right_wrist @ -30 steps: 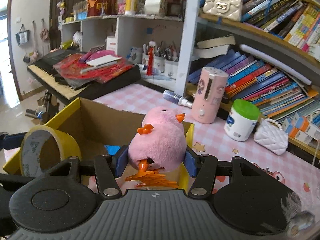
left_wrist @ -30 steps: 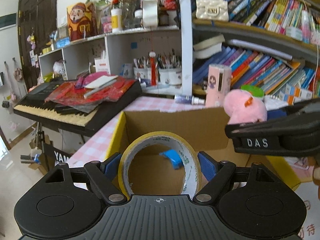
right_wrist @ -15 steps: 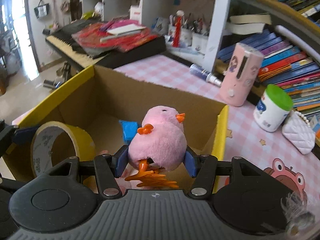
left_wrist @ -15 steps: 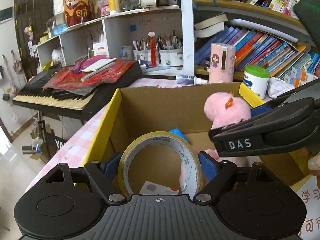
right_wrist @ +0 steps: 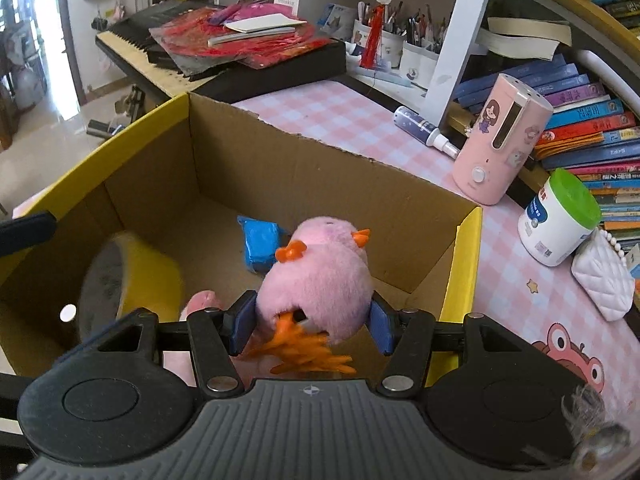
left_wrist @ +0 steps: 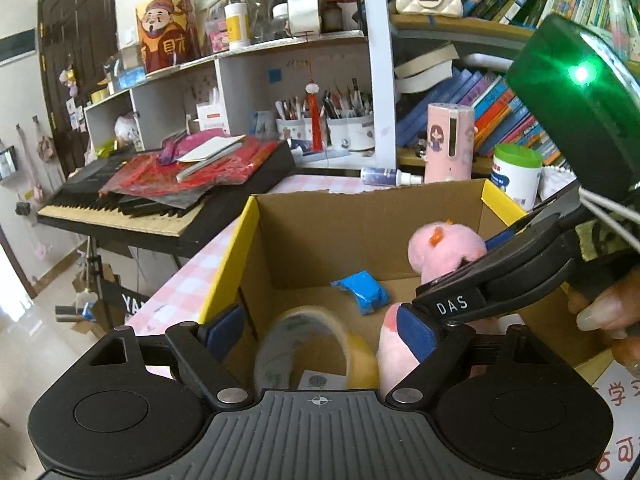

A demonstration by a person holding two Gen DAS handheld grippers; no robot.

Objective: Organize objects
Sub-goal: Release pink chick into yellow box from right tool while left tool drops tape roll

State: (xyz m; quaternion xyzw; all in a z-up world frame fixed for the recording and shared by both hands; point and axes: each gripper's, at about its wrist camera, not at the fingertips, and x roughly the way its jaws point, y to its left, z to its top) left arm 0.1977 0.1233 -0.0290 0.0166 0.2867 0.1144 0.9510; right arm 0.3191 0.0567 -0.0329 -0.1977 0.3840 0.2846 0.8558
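Tape roll (left_wrist: 320,344): yellow, blurred, inside cardboard box (left_wrist: 360,216)
Left gripper (left_wrist: 320,330): spread wide, grasping nothing
Right gripper (right_wrist: 312,322): clenched on fluffy pink chick (right_wrist: 320,280), orange feet

black ribbed claw (right_wrist: 312,326) bodies, blue fingertip pads (left_wrist: 416,330), silver screws — white "das" lettering

The cardboard box (right_wrist: 248,168) is open on top; its far left floor lies bare. The tape roll (right_wrist: 128,280), blue packet (right_wrist: 258,246) and plush chick (right_wrist: 316,280) crowd the near part.
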